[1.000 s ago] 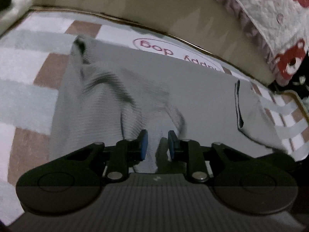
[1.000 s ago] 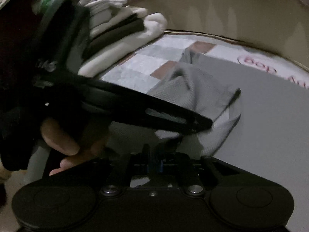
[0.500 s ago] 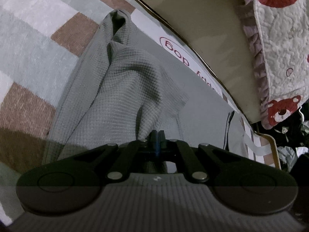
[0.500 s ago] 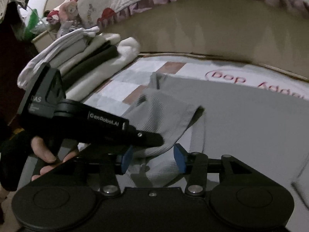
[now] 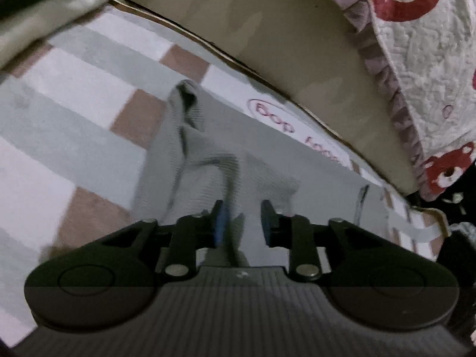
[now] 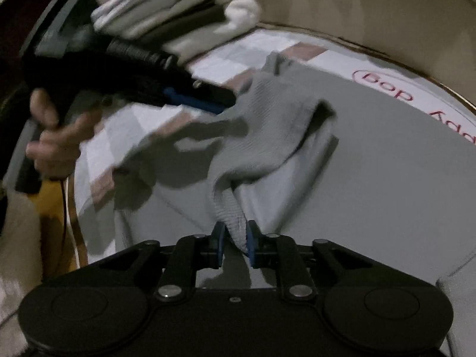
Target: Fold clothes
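Note:
A grey knit garment lies spread on a checked mat, one sleeve folded back over the body. My right gripper is closing, its blue pads pressing the sleeve's ribbed cuff, which rises into the jaws. My left gripper is opening, and grey cloth lies under the gap with no pad gripping it. In the right wrist view the left gripper hovers at the sleeve's upper edge, held by a person's hand.
A stack of folded white and dark clothes sits at the mat's far left corner. Behind the mat runs a beige bed side, with a bear-print quilt hanging over it. The mat shows red lettering.
The left gripper's jaws, shut half a second ago, have parted and it has drawn back from the sleeve. The right gripper's wide jaws have narrowed onto the cuff.

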A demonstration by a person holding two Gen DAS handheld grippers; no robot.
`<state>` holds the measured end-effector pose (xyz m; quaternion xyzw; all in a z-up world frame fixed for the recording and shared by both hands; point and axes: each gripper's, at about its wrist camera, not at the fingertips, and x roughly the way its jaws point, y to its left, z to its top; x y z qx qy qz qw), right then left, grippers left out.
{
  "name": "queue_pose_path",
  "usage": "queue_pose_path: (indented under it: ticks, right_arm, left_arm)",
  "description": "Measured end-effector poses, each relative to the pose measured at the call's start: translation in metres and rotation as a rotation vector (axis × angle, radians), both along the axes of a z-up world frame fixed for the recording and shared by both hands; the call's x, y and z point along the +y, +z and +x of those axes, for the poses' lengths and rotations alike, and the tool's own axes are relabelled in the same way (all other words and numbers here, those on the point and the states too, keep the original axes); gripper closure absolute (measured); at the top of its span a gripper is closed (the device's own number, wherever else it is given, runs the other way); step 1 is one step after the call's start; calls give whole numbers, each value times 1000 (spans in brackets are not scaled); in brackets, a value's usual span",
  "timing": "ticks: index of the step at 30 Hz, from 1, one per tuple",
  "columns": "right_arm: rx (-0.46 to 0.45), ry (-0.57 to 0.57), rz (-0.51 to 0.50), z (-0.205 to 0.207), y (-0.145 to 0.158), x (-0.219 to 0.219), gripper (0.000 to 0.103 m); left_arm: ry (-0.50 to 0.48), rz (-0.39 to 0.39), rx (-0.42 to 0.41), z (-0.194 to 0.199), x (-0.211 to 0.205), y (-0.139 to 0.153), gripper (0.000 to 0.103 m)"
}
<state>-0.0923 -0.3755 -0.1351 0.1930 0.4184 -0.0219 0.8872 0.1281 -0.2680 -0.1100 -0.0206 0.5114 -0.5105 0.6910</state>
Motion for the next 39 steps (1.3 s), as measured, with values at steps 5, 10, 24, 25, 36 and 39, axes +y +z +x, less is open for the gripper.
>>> queue_pose_path:
  ticks: [5, 10, 24, 25, 36, 39]
  right_arm:
    - [-145, -283, 154, 9, -7, -36, 68]
    - [-128, -400, 124, 29, -23, -58, 67]
    - [-237, -345, 84, 58, 13, -99, 99]
    - [-199, -372, 80, 61, 12, -109, 99]
    - [-63, -195, -112, 33, 25, -34, 59]
    - [11, -157, -194, 15, 11, 10, 59]
  left_arm:
    - [83, 81, 18, 8, -1, -19, 73]
    - [78, 63, 18, 9, -1, -19, 73]
    - [47, 63, -3, 7, -7, -24, 73]
    - [42, 64, -9, 6, -8, -24, 73]
    - [133, 26, -151, 21, 28, 15, 59]
    - [168, 42, -195, 28, 53, 24, 56]
